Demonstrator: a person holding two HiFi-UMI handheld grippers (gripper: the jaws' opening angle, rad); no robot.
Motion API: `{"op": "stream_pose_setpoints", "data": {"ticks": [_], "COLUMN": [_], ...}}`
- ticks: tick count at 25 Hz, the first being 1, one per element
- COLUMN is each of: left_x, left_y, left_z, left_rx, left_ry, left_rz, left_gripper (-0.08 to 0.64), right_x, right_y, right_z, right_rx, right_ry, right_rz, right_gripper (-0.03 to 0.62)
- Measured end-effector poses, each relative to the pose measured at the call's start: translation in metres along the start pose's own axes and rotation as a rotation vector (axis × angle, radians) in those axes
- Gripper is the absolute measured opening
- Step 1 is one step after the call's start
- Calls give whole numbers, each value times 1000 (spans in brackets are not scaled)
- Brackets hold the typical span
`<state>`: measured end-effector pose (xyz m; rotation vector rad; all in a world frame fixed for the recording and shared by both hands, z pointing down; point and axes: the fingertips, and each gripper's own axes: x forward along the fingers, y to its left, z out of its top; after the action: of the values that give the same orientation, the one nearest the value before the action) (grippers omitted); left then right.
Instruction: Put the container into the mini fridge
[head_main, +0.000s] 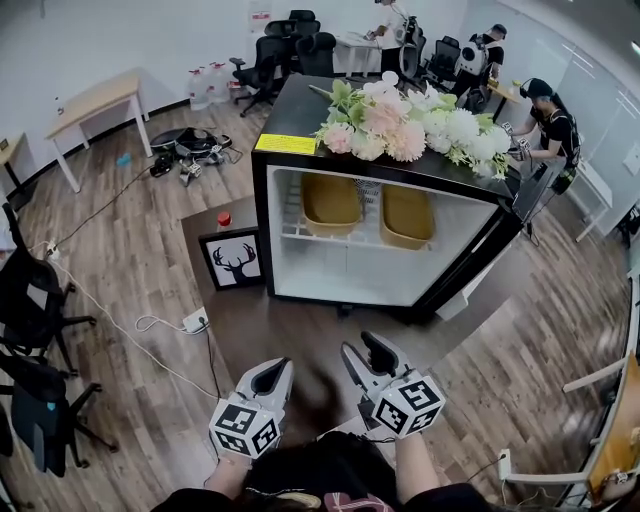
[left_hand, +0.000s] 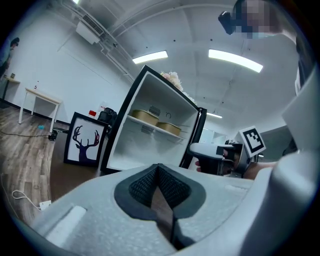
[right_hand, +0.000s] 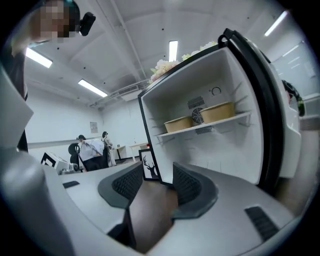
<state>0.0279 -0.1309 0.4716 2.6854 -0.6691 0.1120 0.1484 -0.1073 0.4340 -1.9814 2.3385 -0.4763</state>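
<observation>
A black mini fridge (head_main: 350, 275) with a white inside stands on a dark brown bench (head_main: 270, 330), its door (head_main: 482, 262) swung wide open to the right. On the upper wire shelf (head_main: 300, 232) two shallow tan containers sit side by side, close together: the left container (head_main: 331, 203) and the right container (head_main: 406, 215). The space below the shelf shows only white walls. A spray of pink and white flowers (head_main: 410, 122) lies across the fridge top, with a yellow label (head_main: 286, 144) at its near left corner. Just left of the fridge a framed picture of a black deer head (head_main: 235, 262) stands upright, and a small red-capped thing (head_main: 224, 218) shows behind it.

Near the person, both tools point toward the fridge and sit well back from it. The left gripper (head_main: 272, 374) has its jaws brought together at the tips, holding nothing. The right gripper (head_main: 366, 358) has its jaws standing apart, with only the bench surface visible between them.

On the wooden floor to the far left are a pale table (head_main: 98, 100) and a tangle of cables (head_main: 190, 150); people sit at desks along the far right.
</observation>
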Motion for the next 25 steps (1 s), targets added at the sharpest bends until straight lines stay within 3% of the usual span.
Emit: {"op": "stream_pose_setpoints", "data": {"ticks": [3, 12, 16, 22, 25], "left_x": [2, 7, 14, 20, 22], "left_y": [-10, -25, -33, -48, -51], "left_z": [-7, -20, -24, -29, -33], "left_rx": [0, -12, 13, 19, 23], "left_ry": [13, 16, 33, 21, 29], "left_rz": [-31, -11, -1, 11, 18], "left_gripper": [9, 9, 9, 9, 9], "right_x": [-8, -18, -24, -39, -42], "right_y": [-4, -4, -7, -27, -30], "right_z": [-9, -37, -48, -48, -50], "right_rx": [56, 20, -11, 9, 11], "right_ry": [-20, 19, 58, 26, 31], "right_rz": [-9, -33, -52, -131, -105], "right_gripper": [186, 158, 103, 38, 9]}}
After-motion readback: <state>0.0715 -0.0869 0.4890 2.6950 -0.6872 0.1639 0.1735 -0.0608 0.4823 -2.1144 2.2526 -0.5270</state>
